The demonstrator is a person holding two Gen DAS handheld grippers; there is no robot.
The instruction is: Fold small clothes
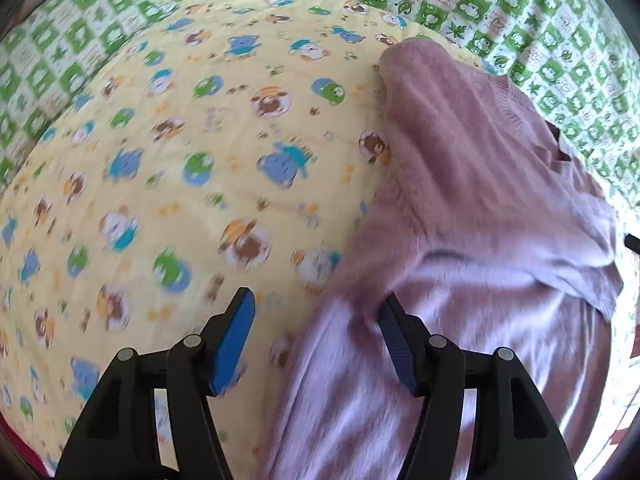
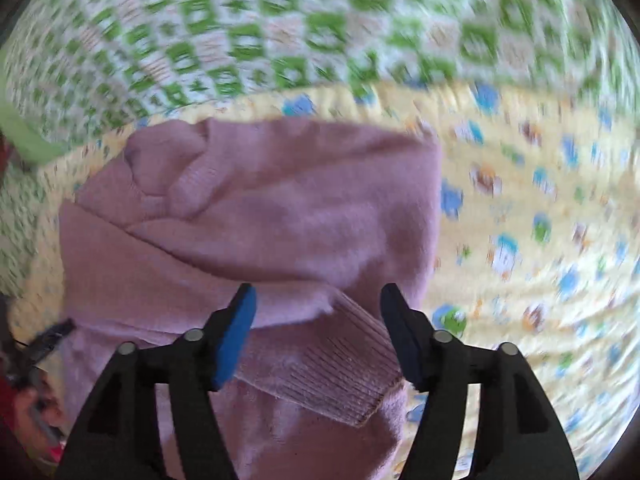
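A pink knitted sweater (image 2: 256,216) lay on a yellow blanket (image 1: 168,168) printed with cartoon animals, spread over a bed with a green-and-white checked sheet (image 1: 520,12). One sleeve had already been brought across the body, its ribbed cuff (image 2: 332,368) lying directly below and between the fingers of the right gripper (image 2: 318,304). That gripper stood open, its blue pads clear of the knit on both sides, so the cuff rested free on the body of the sweater and was not held. I judged the sleeve fold on that side to be just laid down and let go.

The left gripper (image 1: 316,312) was also open and held nothing. The side edge of the sweater ran under the gap between its fingers, with the right-hand finger over the knit and the left-hand finger over bare blanket. Ahead of it and to its right, part of the sweater looked doubled over onto itself, reaching toward the far edge of the blanket. Both views were smeared, so fine creases could not be read.

The step in hand appeared to be the narrowing of the sweater, sleeves and sides in. The next move would likely call for the left gripper to drop onto the edge beneath it, pinch only the layers meant to travel, and carry them across the body without dragging the settled cuff. The knit was soft and slack, so a shallow pinch risked slipping off.
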